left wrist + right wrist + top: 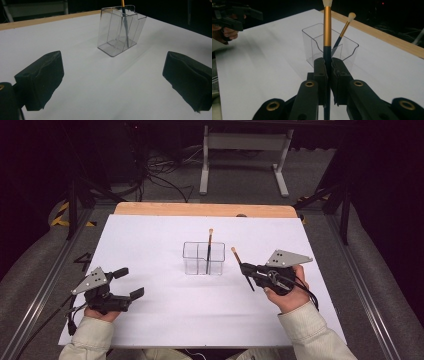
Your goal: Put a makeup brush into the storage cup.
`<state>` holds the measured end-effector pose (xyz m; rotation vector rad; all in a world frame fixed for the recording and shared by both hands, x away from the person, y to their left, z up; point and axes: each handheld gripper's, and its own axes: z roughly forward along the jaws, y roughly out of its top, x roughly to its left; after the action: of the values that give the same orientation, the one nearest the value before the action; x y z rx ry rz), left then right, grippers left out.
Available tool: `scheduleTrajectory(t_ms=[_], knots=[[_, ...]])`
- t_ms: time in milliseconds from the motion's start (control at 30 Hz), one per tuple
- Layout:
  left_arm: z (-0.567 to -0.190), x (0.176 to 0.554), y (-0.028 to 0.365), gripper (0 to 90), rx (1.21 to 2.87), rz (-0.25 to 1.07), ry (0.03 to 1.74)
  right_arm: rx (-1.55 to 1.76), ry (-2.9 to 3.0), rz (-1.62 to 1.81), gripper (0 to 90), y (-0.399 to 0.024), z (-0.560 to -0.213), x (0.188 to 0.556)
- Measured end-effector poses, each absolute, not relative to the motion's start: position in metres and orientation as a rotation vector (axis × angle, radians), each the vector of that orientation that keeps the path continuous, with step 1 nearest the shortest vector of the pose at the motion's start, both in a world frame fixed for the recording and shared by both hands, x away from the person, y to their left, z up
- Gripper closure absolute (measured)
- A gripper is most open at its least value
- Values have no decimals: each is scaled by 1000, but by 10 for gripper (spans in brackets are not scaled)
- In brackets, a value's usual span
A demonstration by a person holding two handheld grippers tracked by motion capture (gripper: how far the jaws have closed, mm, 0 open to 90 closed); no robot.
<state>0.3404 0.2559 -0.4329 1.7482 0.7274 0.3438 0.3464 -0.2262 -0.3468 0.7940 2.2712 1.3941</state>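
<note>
A clear plastic holder with compartments (203, 258) (120, 30) (329, 47) stands in the middle of the white sheet. One brush with a gold and dark handle (209, 251) (343, 32) leans inside it, tip up. My right gripper (245, 268) (328, 75) is shut on a second brush (242, 267) (327, 30) just right of the holder; its pale tip points up and away. My left gripper (127, 282) (112, 82) rests at the near left with its jaws wide apart and nothing between them.
The white sheet (160, 240) covers a wooden table whose far edge (205, 209) shows bare. Beyond it stand a white frame (245, 155) and cables on the floor. Metal rails (45, 275) run along both sides.
</note>
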Motion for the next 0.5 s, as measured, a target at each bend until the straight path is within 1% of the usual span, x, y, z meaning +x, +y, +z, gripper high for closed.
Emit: scheduleTrajectory(t_ms=[500], knots=[[-433,340,256,42,1752,343,727,688,2138,1603,837,-236,-360,346]])
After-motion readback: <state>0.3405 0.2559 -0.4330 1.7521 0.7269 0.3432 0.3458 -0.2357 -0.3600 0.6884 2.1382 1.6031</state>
